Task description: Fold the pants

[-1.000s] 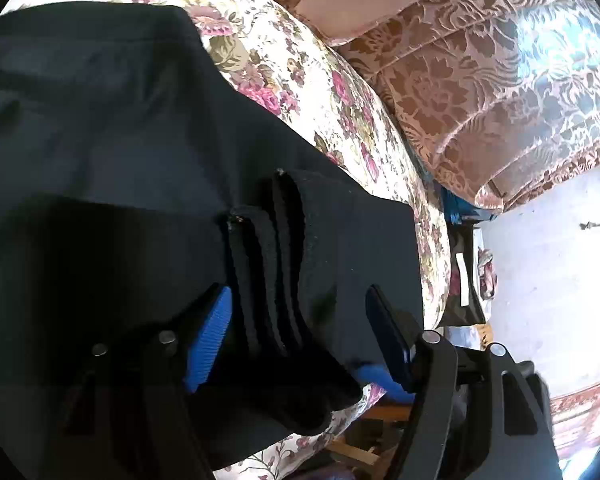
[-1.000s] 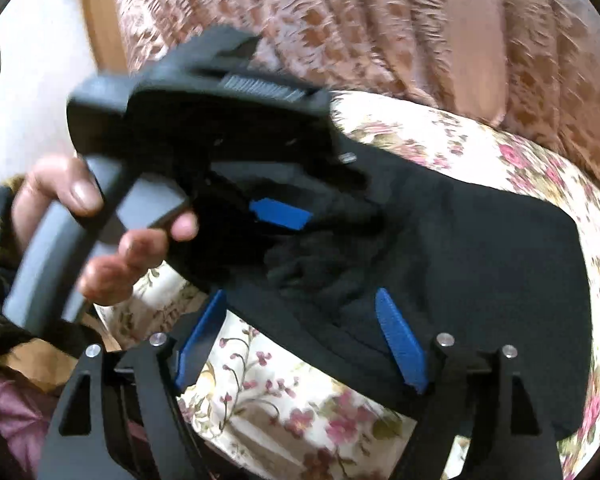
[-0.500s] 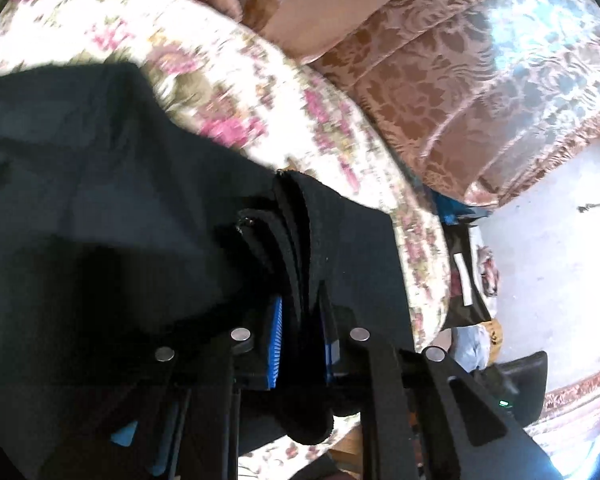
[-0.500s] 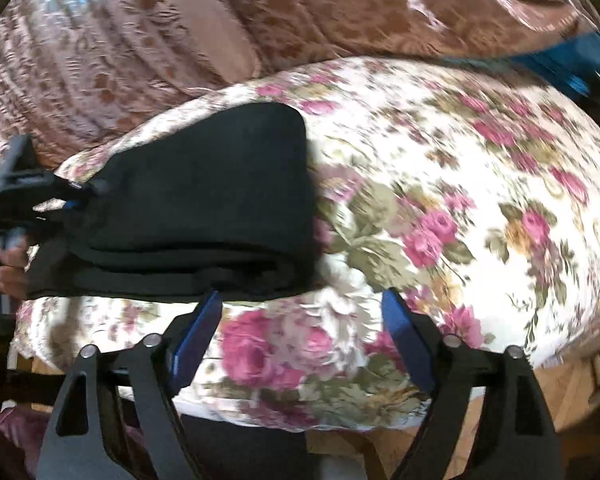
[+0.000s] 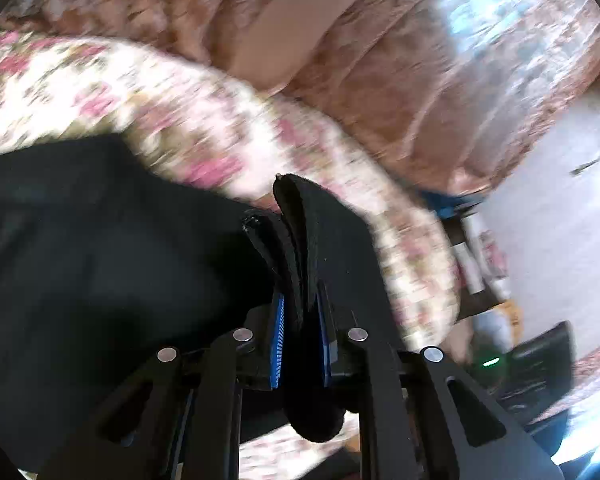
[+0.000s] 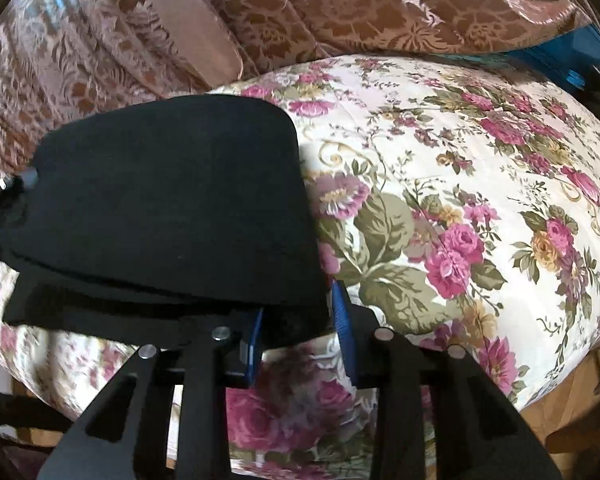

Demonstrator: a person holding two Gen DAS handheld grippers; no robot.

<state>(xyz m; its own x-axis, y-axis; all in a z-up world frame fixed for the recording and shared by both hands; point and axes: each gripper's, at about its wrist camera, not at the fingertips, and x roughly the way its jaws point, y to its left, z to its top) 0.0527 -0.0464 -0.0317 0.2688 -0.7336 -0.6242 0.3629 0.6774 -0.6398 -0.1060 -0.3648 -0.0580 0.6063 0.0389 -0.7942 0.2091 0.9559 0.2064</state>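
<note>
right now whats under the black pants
The folded black pants lie on a floral quilt, which shows all around them. What the fabric covers cannot be seen. Both grippers pinch its edges.

Your left view is smeared with motion blur: the quilt (image 5: 204, 128) and curtain (image 5: 400, 92) beyond the left tongs (image 5: 300, 340) streak badly, and glare from the upper right washes out the curtain. Your right view is sharp and evenly daylit. The pants (image 6: 168, 208) above the right tongs (image 6: 298, 328) read as flat black. Both views bend and darken at the edges.
</note>
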